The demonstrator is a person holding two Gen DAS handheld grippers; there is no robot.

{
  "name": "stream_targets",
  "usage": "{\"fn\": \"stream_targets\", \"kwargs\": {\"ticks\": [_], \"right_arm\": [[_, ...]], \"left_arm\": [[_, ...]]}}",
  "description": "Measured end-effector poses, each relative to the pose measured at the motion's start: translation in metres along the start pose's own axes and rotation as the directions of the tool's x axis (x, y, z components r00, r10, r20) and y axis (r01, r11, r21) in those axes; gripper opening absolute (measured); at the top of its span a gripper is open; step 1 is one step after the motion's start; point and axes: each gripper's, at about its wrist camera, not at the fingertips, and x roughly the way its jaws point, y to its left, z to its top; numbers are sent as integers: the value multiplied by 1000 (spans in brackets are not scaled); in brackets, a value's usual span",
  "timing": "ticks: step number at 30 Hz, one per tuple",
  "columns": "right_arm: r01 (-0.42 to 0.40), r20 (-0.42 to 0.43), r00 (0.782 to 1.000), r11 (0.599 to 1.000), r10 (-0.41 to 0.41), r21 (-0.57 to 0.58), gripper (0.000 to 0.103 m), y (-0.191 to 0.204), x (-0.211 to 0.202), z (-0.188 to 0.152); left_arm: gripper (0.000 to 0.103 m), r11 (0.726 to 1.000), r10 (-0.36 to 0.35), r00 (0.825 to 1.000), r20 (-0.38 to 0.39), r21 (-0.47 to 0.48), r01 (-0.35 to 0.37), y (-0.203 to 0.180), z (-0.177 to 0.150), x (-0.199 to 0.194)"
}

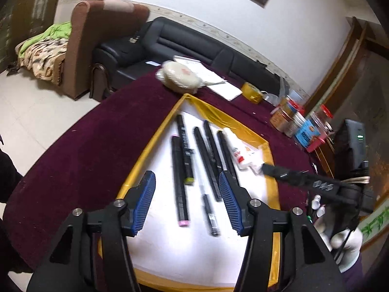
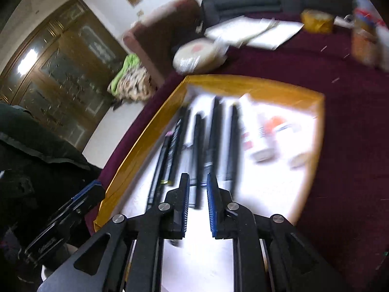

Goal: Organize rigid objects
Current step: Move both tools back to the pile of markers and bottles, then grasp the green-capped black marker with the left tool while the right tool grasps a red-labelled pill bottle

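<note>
Several black pens and markers lie side by side on a white sheet with a yellow border (image 1: 145, 155). Among them are a pink-capped marker (image 1: 179, 182), an olive-tipped marker (image 1: 186, 150) and a slim gel pen (image 1: 210, 209). White tubes (image 1: 244, 157) lie to their right. My left gripper (image 1: 186, 174) hovers open above the pens, with nothing between its pads. My right gripper (image 2: 197, 178) hangs over the same pens (image 2: 198, 150), its blue pads a narrow gap apart and holding nothing. In the left wrist view the right gripper (image 1: 265, 168) reaches in from the right, near the tubes. The right wrist view is blurred.
The sheet lies on a dark red tablecloth (image 1: 97, 146). Behind it are a round white wrapped pack (image 1: 180, 77), papers (image 1: 218, 82) and a yellow tape roll (image 1: 252, 92). Several jars (image 1: 291, 119) stand at the right. A black sofa (image 1: 194, 46) and a brown armchair (image 1: 97, 36) stand beyond the table.
</note>
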Motion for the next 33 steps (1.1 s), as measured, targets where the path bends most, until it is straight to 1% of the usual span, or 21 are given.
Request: {"fn": "stream_targets", "kwargs": {"ticks": [2,4,5,6,7,8,9,10,11,13,16,19,21,23,25,26,28,29,30,32,33], "right_arm": [[52,109,993,998,-49,-21,17,-16,-44,-8],[106,209,973,994,-97,-32,37,-31,-82,-17],[154,270,952,988,-142,-26,64,-43,-107,-25],[205,326,925,979,-195,3,85,-60,-133,-35],[233,360,904,972,-229,34,87,-73,-150,-42],[269,391,876,959,-282,89,87,-96,-172,-53],[300,381,863,944,-330,138,87,-118,-187,-62],[313,366,860,934,-356,173,87,-134,-196,-67],[338,333,853,911,-402,236,87,-161,-207,-78],[359,287,845,877,-451,320,86,-194,-218,-93],[341,252,853,853,-458,396,86,-230,-226,-116],[305,247,865,848,-437,432,86,-250,-225,-127],[309,234,867,843,-440,440,85,-256,-218,-126],[337,202,862,825,-464,454,85,-262,-211,-125],[324,187,871,817,-455,477,82,-272,-203,-124],[313,185,876,816,-446,486,80,-276,-201,-124],[311,177,877,809,-446,499,68,-283,-198,-126],[313,169,878,805,-447,504,55,-287,-195,-125],[316,158,880,800,-448,510,39,-290,-192,-125],[309,151,884,796,-442,521,36,-296,-190,-126],[311,158,879,792,-449,525,36,-297,-191,-127]], "left_arm": [[54,999,-28,1000,0,33,28,-14,-2,-2],[58,995,-59,998,1,76,59,-33,-5,-4],[60,993,-73,997,1,92,73,-40,-6,-6],[61,989,-92,996,-1,113,92,-51,-8,-6],[62,983,-116,993,-7,141,116,-63,-10,-6],[62,977,-136,991,-14,164,137,-74,-13,-7],[64,969,-156,987,-26,190,159,-86,-16,-6],[66,957,-175,983,-48,224,182,-103,-21,-3],[66,951,-182,981,-60,242,192,-112,-24,-2],[66,928,-196,974,-110,300,220,-142,-36,8],[66,903,-201,961,-189,345,257,-178,-55,24],[66,877,-197,946,-259,384,288,-209,-72,37],[66,863,-199,938,-284,402,305,-226,-79,39],[66,855,-193,940,-282,422,302,-238,-85,38],[65,850,-179,945,-275,440,289,-249,-87,41],[65,848,-172,946,-274,448,284,-253,-87,43],[65,841,-150,951,-272,471,267,-265,-89,53],[65,836,-137,952,-274,484,259,-272,-91,59],[65,832,-130,952,-278,492,258,-276,-93,64],[65,818,-115,948,-298,513,261,-290,-99,80],[65,812,-112,946,-304,521,263,-294,-100,86]]}}
